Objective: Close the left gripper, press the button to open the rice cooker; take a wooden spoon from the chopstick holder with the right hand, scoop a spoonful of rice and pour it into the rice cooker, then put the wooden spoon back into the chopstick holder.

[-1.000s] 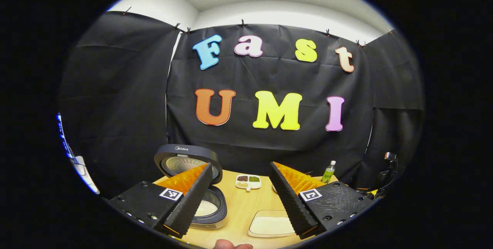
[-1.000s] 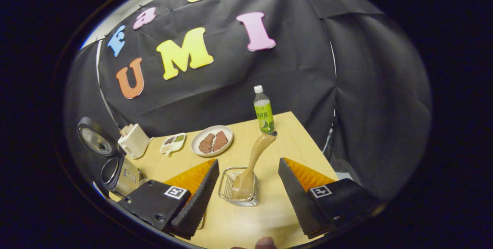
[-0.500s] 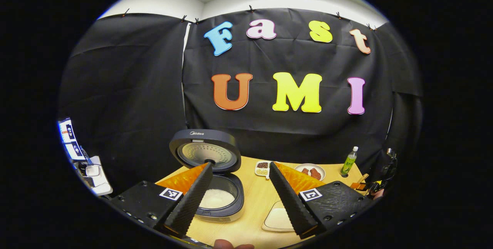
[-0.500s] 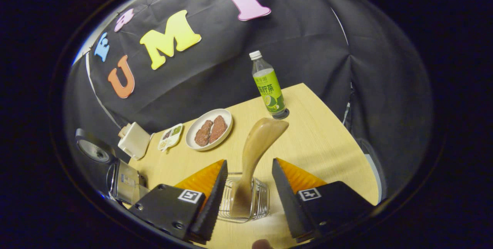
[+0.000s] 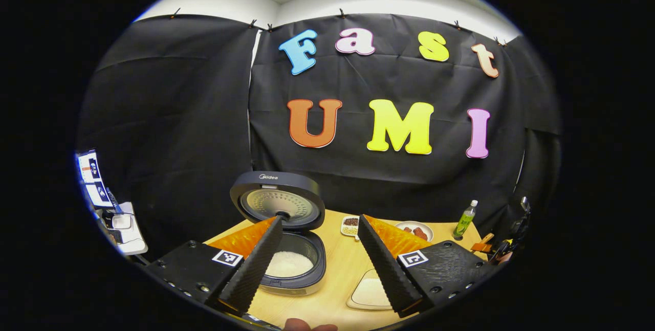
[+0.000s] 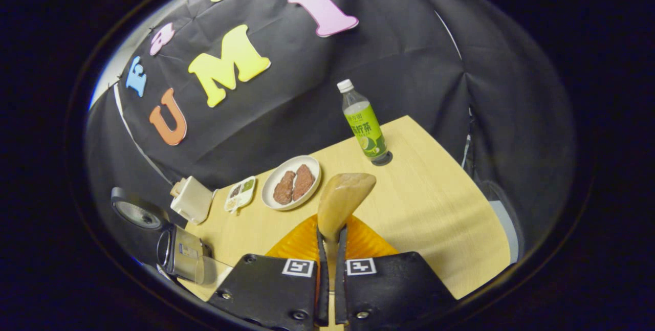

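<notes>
While the right claw (image 6: 331, 249) has its two black ridged fingers pinched together on the handle of the pale wooden spoon (image 6: 340, 203), the spoon's rounded end sticks up and forward just past the fingertips, tilted a bit to the right. Can't see the chopstick holder under the claw, so no idea how far in the spoon sits. Ahead of this claw on the light wooden worktop (image 6: 435, 203) there's a white round plate with two brown meat pieces (image 6: 291, 189), slightly to its left, and a clear bottle with a green label (image 6: 364, 129) standing upright further out to the right. Way off to its left sit a small white divided dish with beans (image 6: 239, 194), a cream boxy thing (image 6: 192, 199) and the silver and black rice cooker (image 6: 179, 251) with its lid up. Over in the left gripper view, the left claw (image 5: 320, 259) is spread wide, nothing between the fingers. The rice cooker (image 5: 292, 264) is right in front of it, partly behind the left finger, lid (image 5: 277, 200) standing open and white rice visible in the pot. A white rounded tray of rice (image 5: 371, 292) lies on the worktop just by the right finger, and the plate and bottle are further off to the right.
</notes>
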The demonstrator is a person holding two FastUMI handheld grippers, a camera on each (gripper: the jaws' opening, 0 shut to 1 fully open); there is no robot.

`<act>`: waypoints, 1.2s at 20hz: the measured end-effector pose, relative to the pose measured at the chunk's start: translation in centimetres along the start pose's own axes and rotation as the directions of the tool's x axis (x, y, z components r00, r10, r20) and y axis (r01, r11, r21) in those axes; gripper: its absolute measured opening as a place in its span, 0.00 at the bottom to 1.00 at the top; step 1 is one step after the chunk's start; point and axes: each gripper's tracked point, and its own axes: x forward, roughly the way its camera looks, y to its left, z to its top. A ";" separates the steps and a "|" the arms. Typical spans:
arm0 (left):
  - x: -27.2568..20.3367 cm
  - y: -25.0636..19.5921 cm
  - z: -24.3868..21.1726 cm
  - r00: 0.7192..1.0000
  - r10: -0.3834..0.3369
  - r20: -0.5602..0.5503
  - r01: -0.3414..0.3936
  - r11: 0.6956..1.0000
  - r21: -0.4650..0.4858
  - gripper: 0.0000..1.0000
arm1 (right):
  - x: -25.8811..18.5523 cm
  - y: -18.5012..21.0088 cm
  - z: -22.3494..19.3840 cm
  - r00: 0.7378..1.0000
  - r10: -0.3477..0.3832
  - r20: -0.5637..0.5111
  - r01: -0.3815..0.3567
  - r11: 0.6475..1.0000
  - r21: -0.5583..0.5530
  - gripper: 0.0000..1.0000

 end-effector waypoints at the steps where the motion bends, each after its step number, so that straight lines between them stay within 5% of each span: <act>1: -0.1 0.1 0.3 1.000 -0.012 0.009 0.012 1.000 -0.008 0.95 | -0.8 0.4 0.5 1.000 -0.007 0.023 0.008 1.000 -0.019 0.09; 6: -0.7 1.8 1.3 0.997 -0.059 0.056 0.059 0.998 0.000 0.95 | -5.2 4.5 3.1 0.991 -0.049 0.128 0.064 0.991 -0.121 0.09; 13: -1.4 6.9 2.8 0.983 -0.137 0.125 0.139 0.990 -0.003 0.95 | -11.2 17.9 -1.1 0.986 0.015 0.166 0.029 0.966 -0.257 0.08; 17: -1.7 11.1 2.6 0.981 -0.145 0.125 0.150 0.988 -0.025 0.95 | -9.5 21.4 -7.0 0.989 -0.009 0.148 0.066 0.922 -0.381 0.08; 24: -2.3 17.5 0.4 0.992 -0.106 0.073 0.106 0.994 -0.001 0.95 | -3.8 20.3 -14.3 0.978 -0.138 0.157 0.203 0.810 -0.551 0.08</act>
